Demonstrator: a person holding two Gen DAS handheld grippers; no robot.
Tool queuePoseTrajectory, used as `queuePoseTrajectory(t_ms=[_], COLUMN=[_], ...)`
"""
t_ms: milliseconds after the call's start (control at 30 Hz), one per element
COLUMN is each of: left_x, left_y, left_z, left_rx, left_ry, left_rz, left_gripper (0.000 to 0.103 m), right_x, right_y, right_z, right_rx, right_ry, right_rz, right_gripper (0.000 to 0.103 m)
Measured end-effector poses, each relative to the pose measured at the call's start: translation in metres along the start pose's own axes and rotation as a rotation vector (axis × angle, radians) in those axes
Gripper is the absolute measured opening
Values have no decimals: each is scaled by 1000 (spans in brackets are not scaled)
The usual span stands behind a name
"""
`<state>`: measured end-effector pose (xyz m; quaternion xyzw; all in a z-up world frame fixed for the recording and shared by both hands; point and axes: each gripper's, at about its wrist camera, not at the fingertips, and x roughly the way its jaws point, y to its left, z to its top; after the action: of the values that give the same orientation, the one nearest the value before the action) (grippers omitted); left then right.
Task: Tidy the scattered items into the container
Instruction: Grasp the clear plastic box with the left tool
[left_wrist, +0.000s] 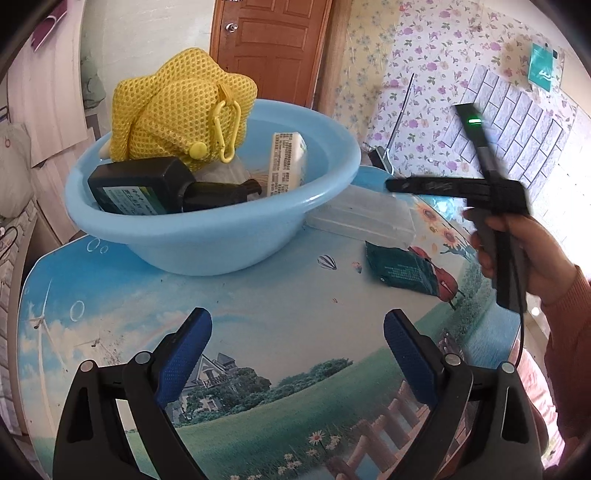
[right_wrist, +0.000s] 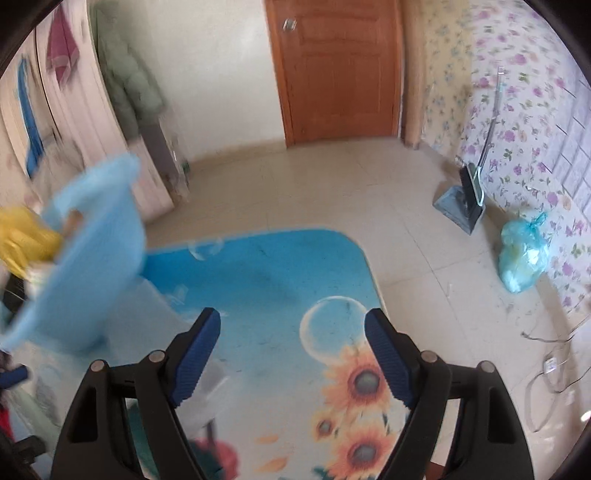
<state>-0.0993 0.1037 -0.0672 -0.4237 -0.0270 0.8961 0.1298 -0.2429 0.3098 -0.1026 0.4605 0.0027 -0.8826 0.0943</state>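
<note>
While both pairs of tongs hang empty, we note their state first: left tongs spread wide over bare tabletop, right tongs likewise spread, nothing between the pads.

Outward from the left tongs: the dark green packet lies flat on the tabletop, ahead and to the right, well apart from the pads. Its long axis runs roughly left-near to right-far across our left wrist view, one short end pointing back toward the basin. Behind it, a clear plastic box sits just beside the blue basin, long axis running leftward toward the basin wall.

The basin, ahead-left of the left tongs, already holds a yellow mesh pouch, a black charger and a white carton.

From the right wrist, the basin shows blurred at far left; packet and box are not clearly made out there.

Judgement: the right hand looks nearer the packet, and either tongs would need turning to close across its short side.
</note>
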Motion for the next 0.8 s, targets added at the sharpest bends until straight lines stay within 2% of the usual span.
queuePoseTrajectory(t_ms=[67,133,167,333,533,700,800], left_x=[-3,-6,-6,-3,-5,-14,-19], left_y=[-1,0,1,1,-3,8,17], left_z=[0,1,2,0,-8,-25,-33], left_rx=[4,7,4,-9,12,2,-20], left_ry=[-7,-17,-17,-10,5,22,30], left_rz=[-1,1,2,-9,-27,-23,-14], left_gripper=[95,95,95,95,95,95,95], right_x=[4,-4,-6,-21,-39,-48,-52], right_y=[4,12,18,58,97,121,129], right_z=[0,-4,-7,-37,-68,-87,-89], right_rx=[-24,-60,-83,-245,-348,-324,-273], right_ry=[26,39,50,104,143,125,107], right_rz=[25,110,172,320,391,398,467], right_gripper=[76,71,71,71,71,71,71])
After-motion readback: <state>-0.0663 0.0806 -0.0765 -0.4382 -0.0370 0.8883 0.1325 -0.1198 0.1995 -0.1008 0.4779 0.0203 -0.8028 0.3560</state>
